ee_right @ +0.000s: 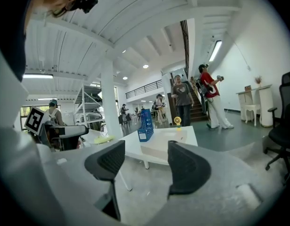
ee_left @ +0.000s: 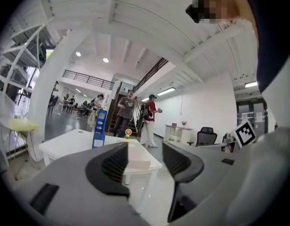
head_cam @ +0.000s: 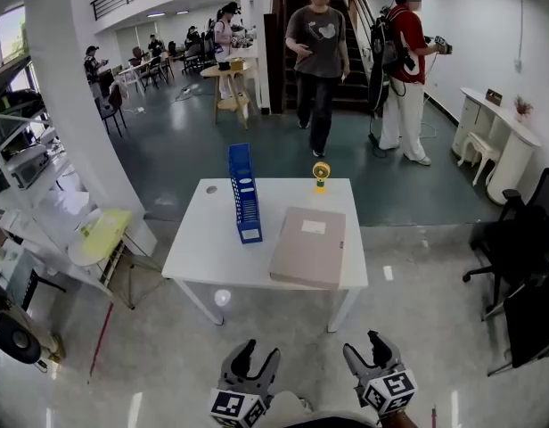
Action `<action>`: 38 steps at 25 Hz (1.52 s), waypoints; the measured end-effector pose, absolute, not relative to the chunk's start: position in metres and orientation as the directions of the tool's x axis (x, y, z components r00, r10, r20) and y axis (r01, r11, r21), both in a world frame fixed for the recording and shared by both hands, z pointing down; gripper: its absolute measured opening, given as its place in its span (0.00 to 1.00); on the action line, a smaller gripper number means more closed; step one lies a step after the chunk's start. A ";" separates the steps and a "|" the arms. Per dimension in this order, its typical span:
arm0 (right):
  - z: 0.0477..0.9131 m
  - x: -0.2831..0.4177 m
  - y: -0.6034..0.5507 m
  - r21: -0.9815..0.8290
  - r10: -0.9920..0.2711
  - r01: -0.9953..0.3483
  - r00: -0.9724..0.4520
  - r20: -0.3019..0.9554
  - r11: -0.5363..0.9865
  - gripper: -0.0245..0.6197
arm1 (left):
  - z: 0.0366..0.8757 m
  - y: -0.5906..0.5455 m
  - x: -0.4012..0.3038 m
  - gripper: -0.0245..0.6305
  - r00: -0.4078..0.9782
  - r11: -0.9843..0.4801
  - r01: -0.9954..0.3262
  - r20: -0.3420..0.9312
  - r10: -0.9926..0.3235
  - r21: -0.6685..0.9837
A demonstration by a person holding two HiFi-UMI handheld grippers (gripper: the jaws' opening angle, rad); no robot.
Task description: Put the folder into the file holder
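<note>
Fingers [ee_left: 114, 164] of left gripper [head_cam: 258, 353] and right gripper [head_cam: 364, 346] parted, empty; both cut off below, folder [head_cam: 309, 246] beside file holder [head_cam: 244, 194]

The folder [head_cam: 309, 246] looks matt cardboard, the file holder [head_cam: 245, 194] smooth plastic.

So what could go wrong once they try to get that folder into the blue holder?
The wide beige cardboard folder lies flat near the front edge of the white table, so prying it up could push it off. The tall, narrow blue plastic file holder stands free and might tip as the folder goes in. The small yellow object behind the folder could get knocked.
</note>
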State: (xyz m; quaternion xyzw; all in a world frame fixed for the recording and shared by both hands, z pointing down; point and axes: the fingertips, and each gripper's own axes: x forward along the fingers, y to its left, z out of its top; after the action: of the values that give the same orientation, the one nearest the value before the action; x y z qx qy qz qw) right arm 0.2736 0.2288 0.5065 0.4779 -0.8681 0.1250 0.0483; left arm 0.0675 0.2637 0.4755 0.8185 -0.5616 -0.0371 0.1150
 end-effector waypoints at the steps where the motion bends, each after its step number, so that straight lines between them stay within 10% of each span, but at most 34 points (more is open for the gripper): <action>1: 0.508 0.271 0.228 -0.180 -0.810 -0.836 -0.548 0.212 0.518 0.48 | 0.479 0.262 0.068 0.44 0.376 -0.351 -0.906 0.070 -0.924 0.237; 4: 0.511 0.266 0.229 -0.182 -0.794 -0.825 -0.565 0.225 0.535 0.54 | 0.488 0.257 0.073 0.71 0.392 -0.369 -0.904 0.074 -0.917 0.216; 8: 0.514 0.263 0.226 -0.187 -0.789 -0.822 -0.569 0.231 0.537 0.59 | 0.487 0.254 0.078 0.78 0.399 -0.375 -0.903 0.086 -0.913 0.209; 38: 0.523 0.227 0.050 -0.299 -0.753 -0.793 -0.603 0.262 0.531 0.74 | 0.520 0.068 0.055 0.89 0.481 -0.429 -0.871 0.241 -0.843 0.239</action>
State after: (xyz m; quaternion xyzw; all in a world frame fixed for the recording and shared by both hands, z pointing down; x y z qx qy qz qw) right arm 0.2270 0.0501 0.5229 0.4424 -0.8736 0.1964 0.0502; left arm 0.0550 0.0675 0.5201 0.8441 -0.5077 0.0424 0.1671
